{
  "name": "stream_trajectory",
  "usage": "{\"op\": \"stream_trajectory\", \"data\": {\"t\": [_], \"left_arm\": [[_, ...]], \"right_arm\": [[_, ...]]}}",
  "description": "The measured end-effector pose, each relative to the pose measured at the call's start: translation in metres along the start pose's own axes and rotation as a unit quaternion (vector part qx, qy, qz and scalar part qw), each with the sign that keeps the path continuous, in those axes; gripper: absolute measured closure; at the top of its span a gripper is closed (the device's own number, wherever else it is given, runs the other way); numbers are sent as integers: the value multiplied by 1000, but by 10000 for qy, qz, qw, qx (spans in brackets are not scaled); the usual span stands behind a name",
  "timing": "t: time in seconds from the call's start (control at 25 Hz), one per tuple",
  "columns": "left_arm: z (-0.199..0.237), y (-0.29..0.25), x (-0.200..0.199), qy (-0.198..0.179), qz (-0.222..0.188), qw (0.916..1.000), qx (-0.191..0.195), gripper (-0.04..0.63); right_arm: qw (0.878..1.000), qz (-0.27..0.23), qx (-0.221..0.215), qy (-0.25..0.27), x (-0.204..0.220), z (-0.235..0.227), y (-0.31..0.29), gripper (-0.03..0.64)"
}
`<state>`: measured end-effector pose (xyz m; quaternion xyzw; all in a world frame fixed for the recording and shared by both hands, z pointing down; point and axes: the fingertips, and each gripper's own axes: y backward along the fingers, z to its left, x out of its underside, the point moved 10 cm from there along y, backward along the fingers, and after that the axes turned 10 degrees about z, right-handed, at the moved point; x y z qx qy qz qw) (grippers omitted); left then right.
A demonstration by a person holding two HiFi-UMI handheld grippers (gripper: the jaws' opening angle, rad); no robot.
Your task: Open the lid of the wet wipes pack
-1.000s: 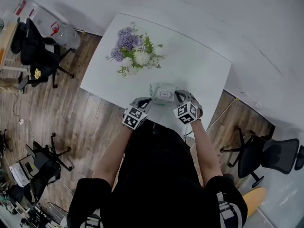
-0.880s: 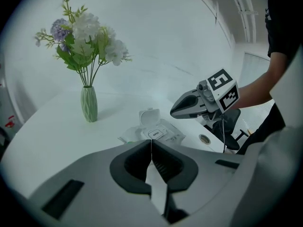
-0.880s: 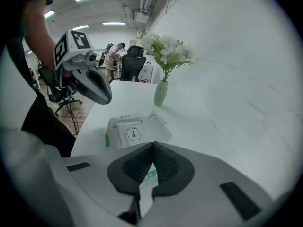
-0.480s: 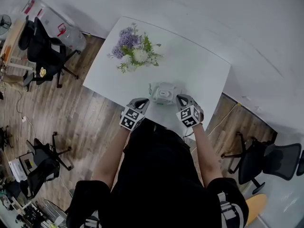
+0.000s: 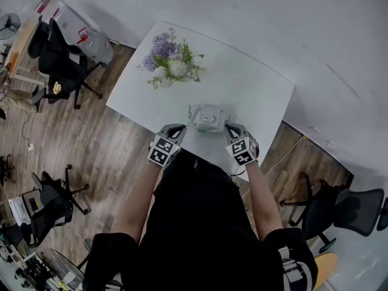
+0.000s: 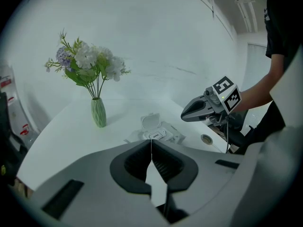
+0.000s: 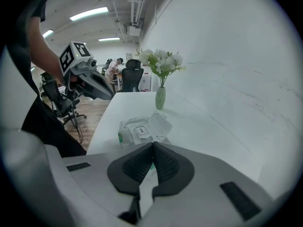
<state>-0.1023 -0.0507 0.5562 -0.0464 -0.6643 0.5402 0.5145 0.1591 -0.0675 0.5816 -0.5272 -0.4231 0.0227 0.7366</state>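
wet wipes pack (image 5: pixel 208 119) lies flat on the near edge of a white table (image 5: pixel 248 80), between the two grippers and apart from both. the room around it has a wood plank floor (image 5: pixel 103 156) on the left and near sides and a plain white wall (image 5: pixel 273 17) at the far side. black office chairs stand on the floor, one far left (image 5: pixel 57 62) and one near right (image 5: pixel 342 202). a bunch of purple and white flowers (image 5: pixel 168 59) in a slim green vase (image 6: pixel 98 112) stands toward the table's far left. the left gripper (image 5: pixel 177 129) is just left of the pack, the right gripper (image 5: pixel 231 128) just right of it; both have their jaws pressed together with nothing between them. the pack's small lid (image 6: pixel 150 122) stands flipped up, open.
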Motion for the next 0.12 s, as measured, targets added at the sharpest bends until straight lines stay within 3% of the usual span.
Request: {"op": "stream_trajectory", "data": {"t": [0.12], "left_arm": [[-3, 0, -5, 50, -64, 10000, -46, 574]], "right_arm": [[9998, -90, -5, -175, 3, 0, 1, 603]]}}
